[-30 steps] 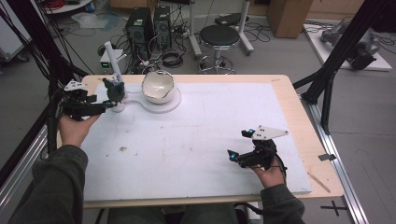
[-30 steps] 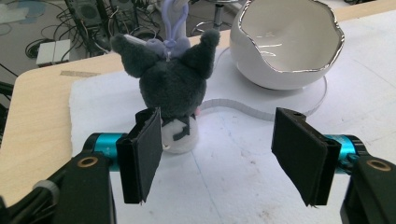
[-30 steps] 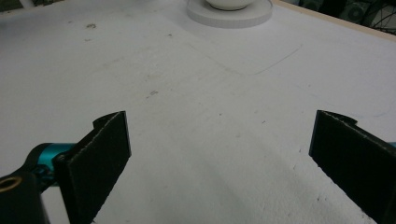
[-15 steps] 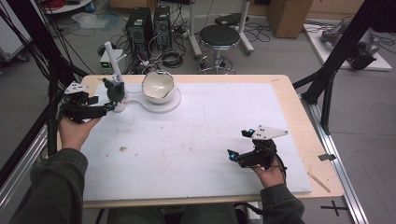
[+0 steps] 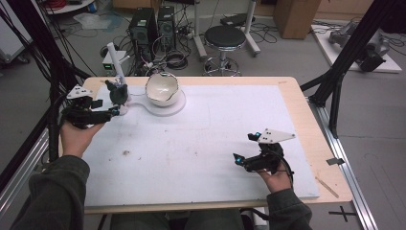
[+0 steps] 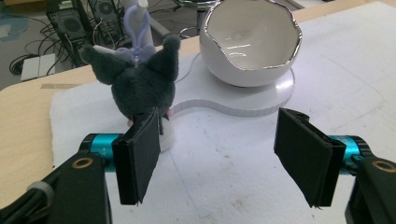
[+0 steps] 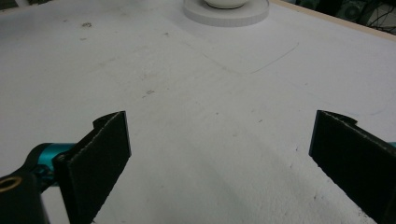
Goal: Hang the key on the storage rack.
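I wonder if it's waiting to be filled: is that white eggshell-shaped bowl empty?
Empty. The left gripper view looks into the white eggshell-shaped bowl, and its glossy inside is bare.

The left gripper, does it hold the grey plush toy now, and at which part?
Nothing is held. The left gripper is open; the grey plush toy stands beyond its left jaw, not between the jaws. The right gripper is open too, over bare white board.

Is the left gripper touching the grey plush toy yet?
Cannot tell. In the left gripper view, the left gripper is open; one of its fingers overlaps the grey plush toy, with neither contact nor gap plain.
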Available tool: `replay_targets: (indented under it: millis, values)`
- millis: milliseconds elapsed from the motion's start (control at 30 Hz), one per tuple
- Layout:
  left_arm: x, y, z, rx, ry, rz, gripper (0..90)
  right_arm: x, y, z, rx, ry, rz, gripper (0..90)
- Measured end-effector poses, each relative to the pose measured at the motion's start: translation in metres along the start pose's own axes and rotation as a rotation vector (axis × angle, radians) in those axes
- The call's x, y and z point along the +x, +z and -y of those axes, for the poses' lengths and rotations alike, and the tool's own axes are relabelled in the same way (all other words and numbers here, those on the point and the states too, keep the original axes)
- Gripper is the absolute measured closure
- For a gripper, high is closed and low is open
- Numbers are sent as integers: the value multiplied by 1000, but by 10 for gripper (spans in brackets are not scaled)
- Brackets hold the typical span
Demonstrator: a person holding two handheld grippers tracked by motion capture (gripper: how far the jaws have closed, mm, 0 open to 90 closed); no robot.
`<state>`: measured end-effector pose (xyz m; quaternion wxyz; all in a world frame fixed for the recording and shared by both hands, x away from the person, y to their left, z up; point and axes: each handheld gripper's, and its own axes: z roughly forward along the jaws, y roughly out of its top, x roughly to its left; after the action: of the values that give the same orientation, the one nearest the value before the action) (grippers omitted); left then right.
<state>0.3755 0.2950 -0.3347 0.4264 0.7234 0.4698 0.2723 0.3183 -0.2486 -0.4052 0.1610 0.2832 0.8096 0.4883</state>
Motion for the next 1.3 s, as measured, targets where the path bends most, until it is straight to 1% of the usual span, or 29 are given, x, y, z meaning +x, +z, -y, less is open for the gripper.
replay_targets:
  millis: [67, 100, 267, 367, 633, 1067, 1200, 1300]
  values:
    - [-2, 0, 2, -7, -5, 1, 315, 0, 0, 0, 0, 4, -1, 45]
    - [-2, 0, 3, -2, -4, 3, 315, 0, 0, 0, -4, -2, 0, 45]
    - [-4, 0, 9, -1, -6, 11, 312, 1, -1, 0, -3, 3, 3, 45]
    - [-6, 0, 11, 4, 1, 17, 311, 1, -1, 0, -4, -1, 4, 45]
    - [-11, -2, 17, 1, -4, 28, 308, 1, -1, 0, -3, -2, 8, 45]
    - [-20, -4, 24, -7, 14, 53, 306, 1, -1, 0, 2, 1, 8, 45]
    - [-23, -4, 28, -5, 12, 58, 305, 1, -1, 0, 2, 3, 9, 45]
    - [-25, -4, 32, 1, 17, 61, 305, 1, -1, 0, 2, 2, 8, 45]
